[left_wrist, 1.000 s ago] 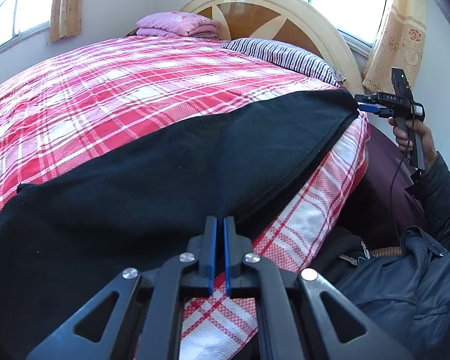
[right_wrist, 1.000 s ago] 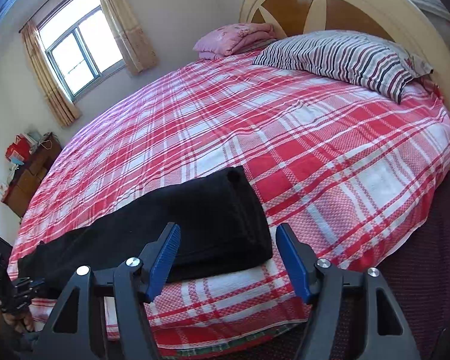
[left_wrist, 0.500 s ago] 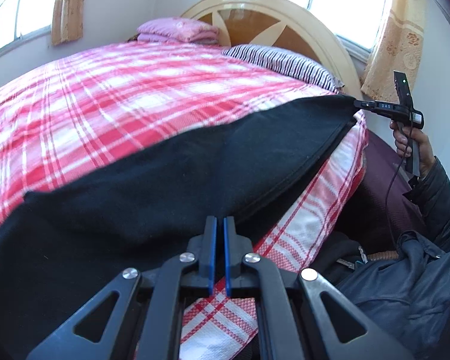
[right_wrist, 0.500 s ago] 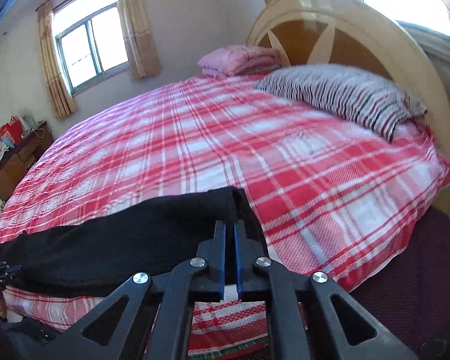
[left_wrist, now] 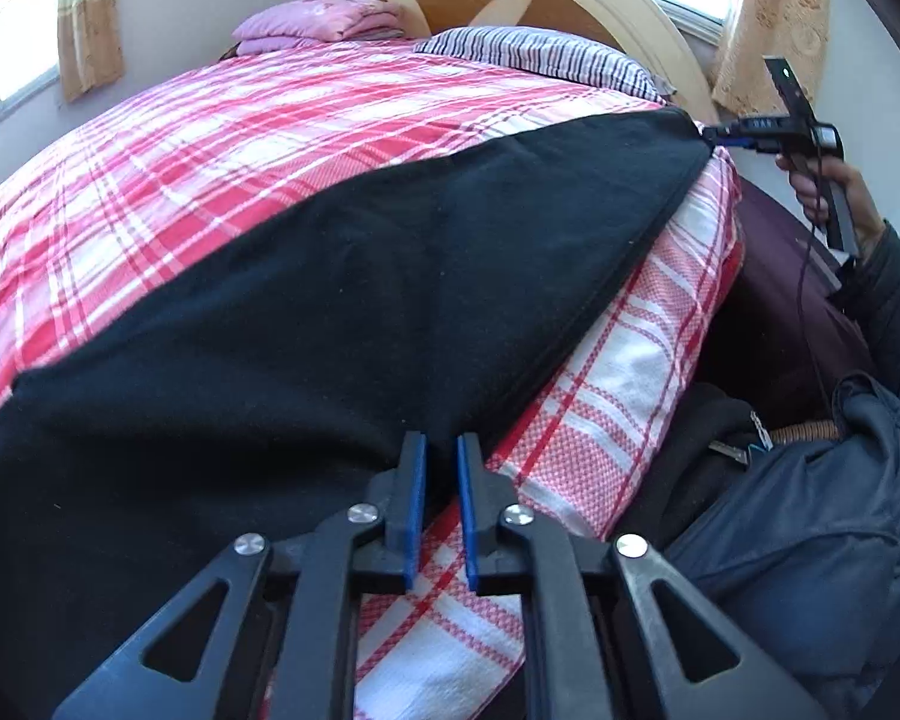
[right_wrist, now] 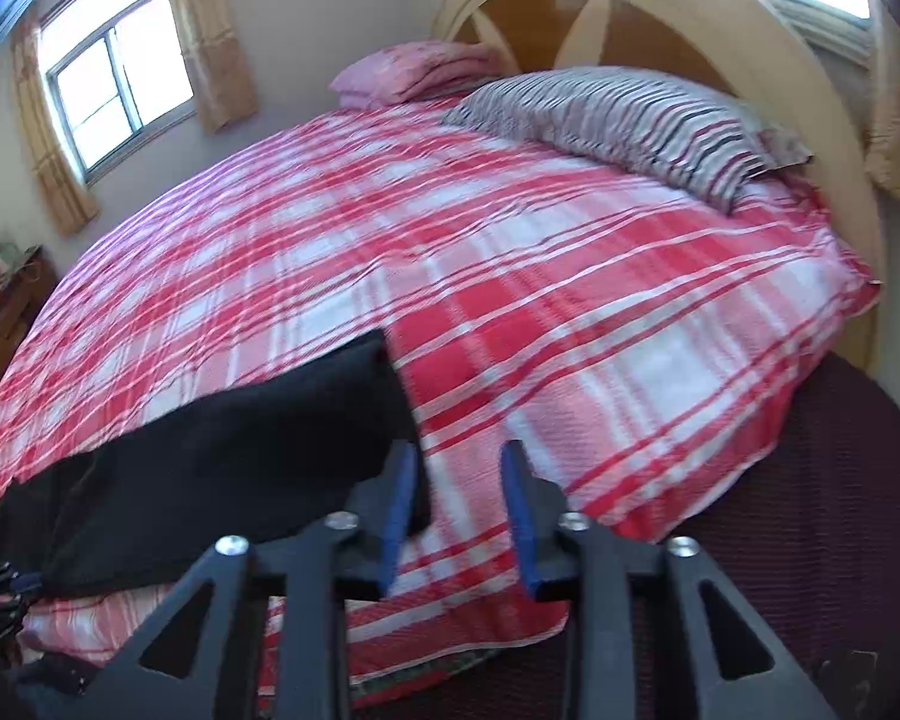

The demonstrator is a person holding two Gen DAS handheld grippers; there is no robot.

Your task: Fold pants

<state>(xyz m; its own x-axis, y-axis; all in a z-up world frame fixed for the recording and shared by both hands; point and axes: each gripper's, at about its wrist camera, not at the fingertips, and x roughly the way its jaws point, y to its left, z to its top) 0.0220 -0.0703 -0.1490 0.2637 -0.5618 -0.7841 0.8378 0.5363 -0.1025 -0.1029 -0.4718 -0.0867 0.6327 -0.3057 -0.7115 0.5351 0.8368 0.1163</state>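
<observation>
I have the black pants (left_wrist: pixel 342 300) lying flat along the near edge of the bed (left_wrist: pixel 240 138), stretched lengthwise from one of my hands to the other, on the red and white plaid cover. My left tongs (left_wrist: pixel 441 504) have just been easing apart and now stand only a crack open; the pants edge sits at their tips, but the pads do not seem to press it, so I judge that end let go or nearly so. My right tongs (right_wrist: pixel 459 510) have just been opening and stand partly open over bare cover, with the far end of the pants just beside the left pad, not between the two. In the left view the right tongs look as if they touch that corner, yet I cannot tell from there. The pants look already doubled leg on leg, a long narrow strip. What I judge is left: bring one end over to the other, perhaps twice, and smooth the bundle.
</observation>
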